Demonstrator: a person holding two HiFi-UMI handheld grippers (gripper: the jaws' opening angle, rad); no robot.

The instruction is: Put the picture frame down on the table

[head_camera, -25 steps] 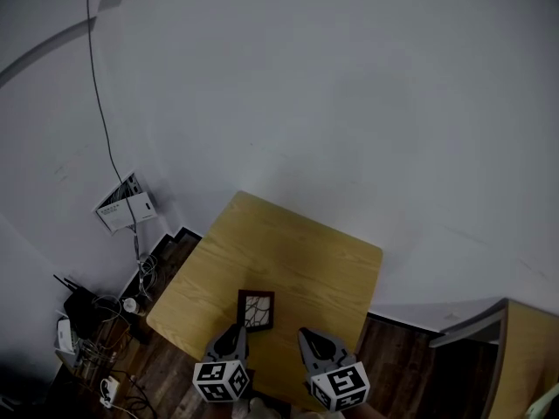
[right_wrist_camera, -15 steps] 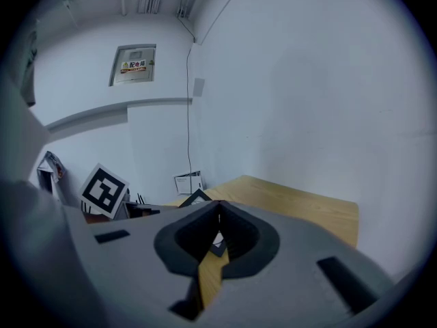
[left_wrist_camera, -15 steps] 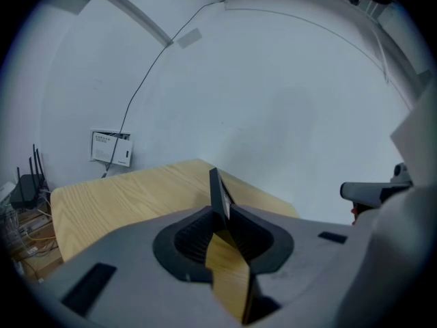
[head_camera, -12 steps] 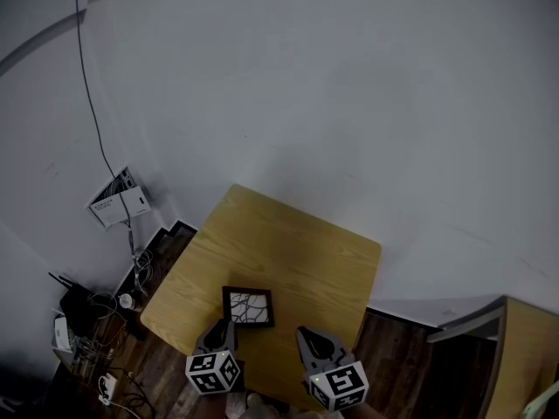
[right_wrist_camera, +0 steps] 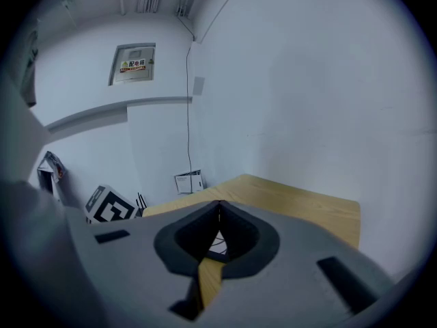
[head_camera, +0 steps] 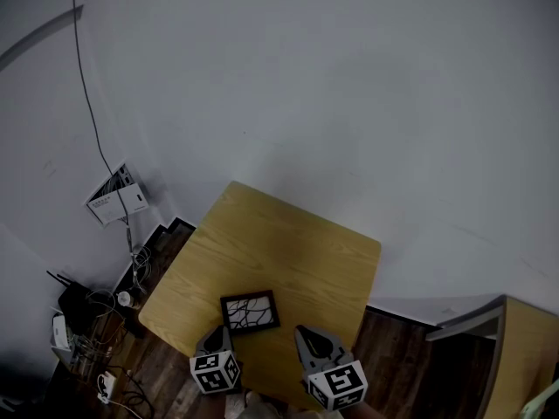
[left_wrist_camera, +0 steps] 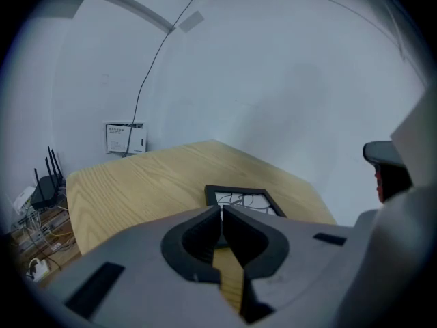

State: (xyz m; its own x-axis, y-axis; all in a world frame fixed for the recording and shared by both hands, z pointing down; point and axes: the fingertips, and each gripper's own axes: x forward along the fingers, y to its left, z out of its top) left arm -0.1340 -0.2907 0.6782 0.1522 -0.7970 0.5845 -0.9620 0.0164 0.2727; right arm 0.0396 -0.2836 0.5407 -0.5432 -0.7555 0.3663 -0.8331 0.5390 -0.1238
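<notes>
Small dark rectangular picture frame (head_camera: 250, 312) holding a white print with black lines, lying flat near the front edge of a light wooden table (head_camera: 288, 251).

Findings on legible text:

1. A grey wall box (right_wrist_camera: 134, 63) high on the far wall is carrying a label (right_wrist_camera: 136, 65) with a yellow warning mark and red characters, too small to read with certainty.
2. A white wall unit (head_camera: 118, 195), far left of the surface (head_camera: 288, 251), is showing dark print, illegible.
3. The cube (head_camera: 215, 372) on the left tongs (head_camera: 219, 332) and the cube (head_camera: 338, 386) on the right tongs (head_camera: 312, 339) are showing square code markers only.
</notes>
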